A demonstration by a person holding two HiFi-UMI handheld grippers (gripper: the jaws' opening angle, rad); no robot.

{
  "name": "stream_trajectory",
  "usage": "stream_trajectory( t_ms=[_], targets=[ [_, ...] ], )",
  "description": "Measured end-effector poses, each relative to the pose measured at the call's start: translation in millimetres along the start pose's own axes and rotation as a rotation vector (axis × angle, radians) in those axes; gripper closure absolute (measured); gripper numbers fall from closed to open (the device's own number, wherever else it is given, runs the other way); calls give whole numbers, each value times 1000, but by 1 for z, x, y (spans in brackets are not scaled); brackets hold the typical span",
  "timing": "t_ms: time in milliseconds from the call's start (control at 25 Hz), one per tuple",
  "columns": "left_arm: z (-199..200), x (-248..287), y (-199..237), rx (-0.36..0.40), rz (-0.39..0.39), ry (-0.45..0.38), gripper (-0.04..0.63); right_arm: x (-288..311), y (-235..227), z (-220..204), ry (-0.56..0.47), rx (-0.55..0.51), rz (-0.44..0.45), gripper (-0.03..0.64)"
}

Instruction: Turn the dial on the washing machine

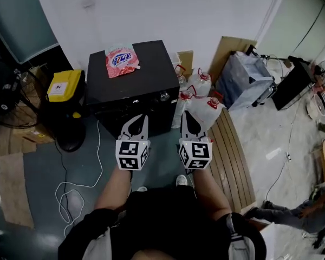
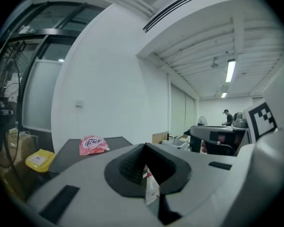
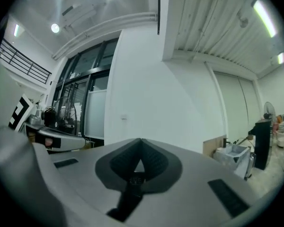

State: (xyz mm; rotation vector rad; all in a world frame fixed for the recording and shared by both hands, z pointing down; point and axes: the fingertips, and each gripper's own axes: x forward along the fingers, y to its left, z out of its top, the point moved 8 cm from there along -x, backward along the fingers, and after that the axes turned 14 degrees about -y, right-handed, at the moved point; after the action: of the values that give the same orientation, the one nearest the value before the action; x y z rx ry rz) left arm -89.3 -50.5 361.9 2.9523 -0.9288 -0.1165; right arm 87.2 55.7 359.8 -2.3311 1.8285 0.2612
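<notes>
On the upper front edge of the black washing machine (image 1: 146,75), near its right corner, sits the dial (image 1: 164,96). Your left gripper (image 1: 141,121) and right gripper (image 1: 187,115) hang just before the machine, both with jaws pressed together, holding nothing. A pink pouch (image 1: 121,60) lies on top.

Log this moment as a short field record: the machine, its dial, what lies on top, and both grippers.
Machine: black box-shaped washing machine, against the white wall
Dial: small silver knob at the machine's front right top edge, untouched
On top: pink plastic pouch, towards the back
Left gripper: fingers together, empty, in front of the machine
Right gripper: fingers together, empty, just below and right of the dial in the head view, apart from it
Beside: yellow plastic container on the left, white tied bags on the right
</notes>
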Motion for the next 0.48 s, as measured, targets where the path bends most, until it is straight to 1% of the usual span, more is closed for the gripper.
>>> stream_trajectory(
  t_ms=[200, 320, 360, 400, 440, 480],
  targets=[
    [-5, 17, -11, 8, 113, 6, 583, 27, -28, -14, 19, -6, 125, 615],
    [-10, 19, -20, 14, 171, 19, 583, 39, -42, -23, 19, -36, 195, 615],
    [-12, 20, -24, 17, 191, 26, 583, 43, -45, -27, 15, -57, 225, 615],
    [-14, 20, -27, 20, 210, 33, 583, 47, -48, -32, 13, -87, 265, 598],
    [-16, 20, -29, 22, 231, 38, 583, 52, -49, -37, 13, -127, 313, 589],
    [-18, 20, -32, 22, 252, 42, 583, 57, -50, -42, 16, -176, 364, 566]
  ],
)
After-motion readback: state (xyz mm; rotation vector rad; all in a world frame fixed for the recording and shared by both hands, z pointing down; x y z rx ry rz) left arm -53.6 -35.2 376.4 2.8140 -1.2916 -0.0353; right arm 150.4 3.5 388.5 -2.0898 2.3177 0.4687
